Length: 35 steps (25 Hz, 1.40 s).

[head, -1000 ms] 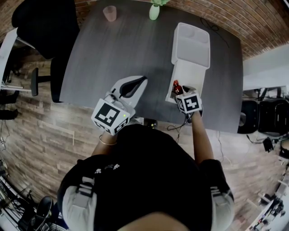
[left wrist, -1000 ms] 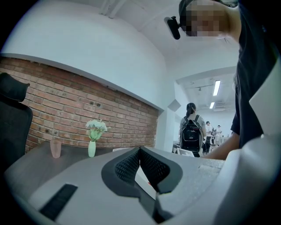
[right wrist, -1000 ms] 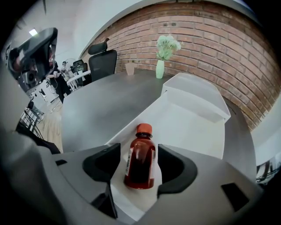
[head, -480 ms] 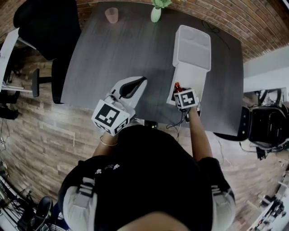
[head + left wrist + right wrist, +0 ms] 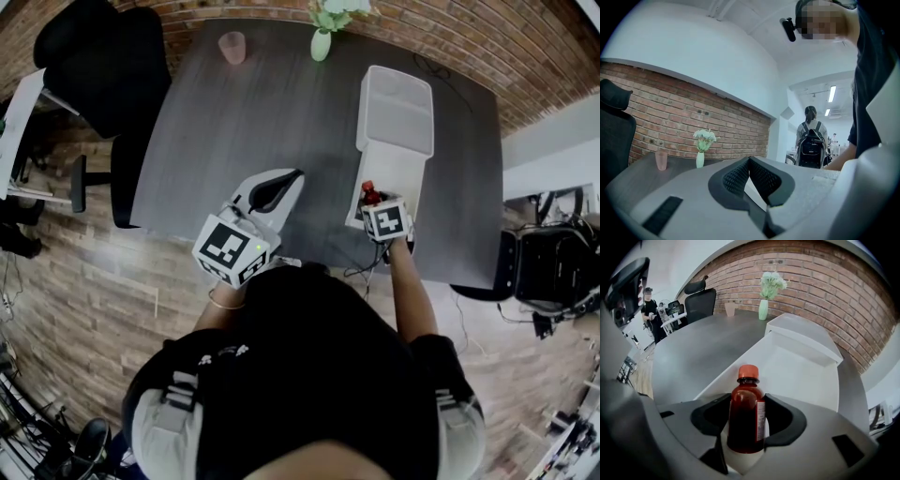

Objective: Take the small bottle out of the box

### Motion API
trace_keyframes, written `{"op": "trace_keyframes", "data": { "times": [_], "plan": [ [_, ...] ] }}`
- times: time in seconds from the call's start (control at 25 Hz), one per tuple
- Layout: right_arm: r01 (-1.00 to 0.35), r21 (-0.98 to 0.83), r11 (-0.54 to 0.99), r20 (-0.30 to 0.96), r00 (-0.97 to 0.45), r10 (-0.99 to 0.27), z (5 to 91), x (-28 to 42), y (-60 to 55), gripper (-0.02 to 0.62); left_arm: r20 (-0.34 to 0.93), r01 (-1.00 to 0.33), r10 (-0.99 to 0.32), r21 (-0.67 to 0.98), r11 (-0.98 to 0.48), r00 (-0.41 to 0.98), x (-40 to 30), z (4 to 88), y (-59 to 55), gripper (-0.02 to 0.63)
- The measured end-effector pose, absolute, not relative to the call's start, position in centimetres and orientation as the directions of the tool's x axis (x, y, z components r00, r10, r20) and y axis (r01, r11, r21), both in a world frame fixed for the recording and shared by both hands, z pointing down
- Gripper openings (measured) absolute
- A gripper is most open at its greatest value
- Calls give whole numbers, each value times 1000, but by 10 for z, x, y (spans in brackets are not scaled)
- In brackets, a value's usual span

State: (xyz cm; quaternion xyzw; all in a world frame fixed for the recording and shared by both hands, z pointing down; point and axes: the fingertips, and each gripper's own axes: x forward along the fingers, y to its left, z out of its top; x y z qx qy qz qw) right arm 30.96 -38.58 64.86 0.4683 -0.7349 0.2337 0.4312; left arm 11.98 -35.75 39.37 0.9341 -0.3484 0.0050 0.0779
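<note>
A small bottle (image 5: 746,413) of dark red liquid with an orange cap stands upright at the near end of the open white box (image 5: 801,362). My right gripper (image 5: 746,404) is around its body, jaws closing, and both pads lie against the bottle's sides. In the head view the bottle's cap (image 5: 368,192) shows just beyond the right gripper (image 5: 375,199), at the box's (image 5: 394,112) near end. My left gripper (image 5: 295,173) hovers over the table's front edge, left of the box. Its jaws (image 5: 750,161) meet at the tips with nothing between them.
The dark grey table (image 5: 244,122) carries a pink cup (image 5: 232,45) and a green vase of white flowers (image 5: 321,42) at its far edge. A black office chair (image 5: 103,66) stands at the left. A person with a backpack (image 5: 811,145) stands far off.
The right gripper has pushed forward around the bottle, which now sits deeper between the jaws. The left gripper has stayed in place.
</note>
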Motion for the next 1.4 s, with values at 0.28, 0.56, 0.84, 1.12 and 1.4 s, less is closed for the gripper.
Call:
{"op": "trace_keyframes", "data": {
  "times": [0.28, 0.56, 0.84, 1.12, 1.4],
  "plan": [
    [-962, -57, 268, 760, -215, -613, 613, 325, -383, 221, 71, -643, -640, 132, -755, 765, 124, 392, -360, 2],
    [-975, -124, 182, 632, -219, -744, 557, 339, -376, 219, 71, -587, -582, 112, -802, 810, 148, 387, -364, 2],
    [-978, -180, 109, 454, -180, -873, 488, 361, -363, 221, 75, -510, -505, 91, -855, 860, 185, 381, -365, 2],
    [-981, -180, 75, 290, -126, -949, 424, 380, -344, 221, 67, -435, -430, 79, -897, 900, 220, 376, -360, 2],
    [-983, -174, 53, 184, -86, -979, 381, 392, -328, 221, 67, -387, -382, 73, -919, 922, 241, 369, -356, 2]
  ]
}}
